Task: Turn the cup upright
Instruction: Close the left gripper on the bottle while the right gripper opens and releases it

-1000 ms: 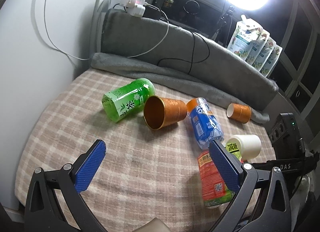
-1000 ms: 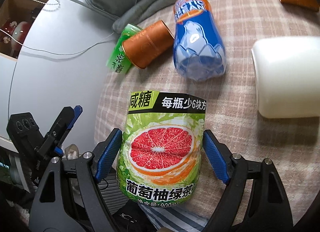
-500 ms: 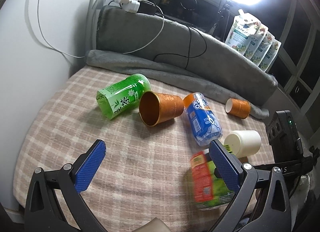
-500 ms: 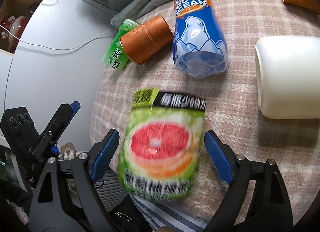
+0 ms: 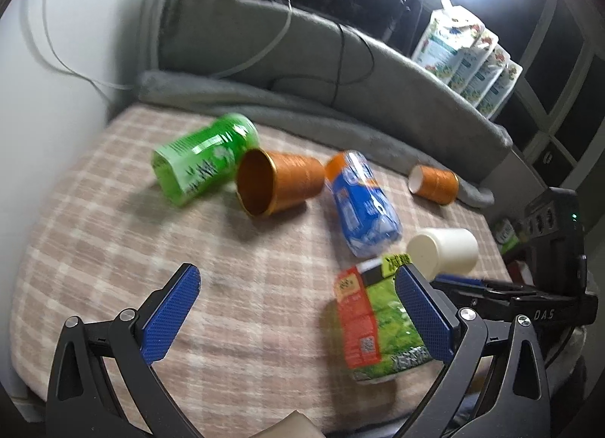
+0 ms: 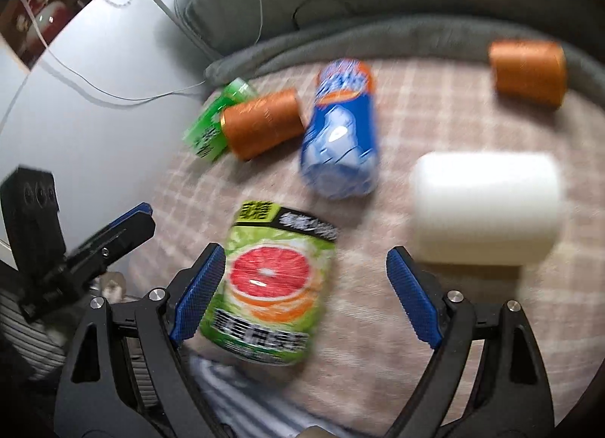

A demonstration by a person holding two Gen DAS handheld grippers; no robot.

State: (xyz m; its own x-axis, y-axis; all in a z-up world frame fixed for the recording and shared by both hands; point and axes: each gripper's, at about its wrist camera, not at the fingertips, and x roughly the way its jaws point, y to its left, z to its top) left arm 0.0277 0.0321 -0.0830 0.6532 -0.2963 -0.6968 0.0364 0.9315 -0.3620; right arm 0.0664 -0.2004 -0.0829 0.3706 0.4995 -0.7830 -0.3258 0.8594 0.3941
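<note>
Since a second ago our right gripper (image 6: pixel 304 296) has let the grapefruit-tea bottle (image 6: pixel 269 288) tip toward its left finger, and both views have swung.

Nearest us, that bottle leans at the front edge of the checked blanket (image 5: pixel 113 241), against the left pad of our right gripper, whose fingers are spread with a clear gap on the right side. Our left gripper (image 5: pixel 298 319) hangs spread and empty over the front left of the blanket. Just beyond lies the white cup (image 6: pixel 487 207) on its side. Farther back lie the blue bottle (image 5: pixel 361 203), the big orange cup (image 5: pixel 278 186) on its side with its mouth toward us, and the green bottle (image 5: pixel 204 162) touching it. Near the far right edge lies the small orange cup (image 5: pixel 435 184).
</note>
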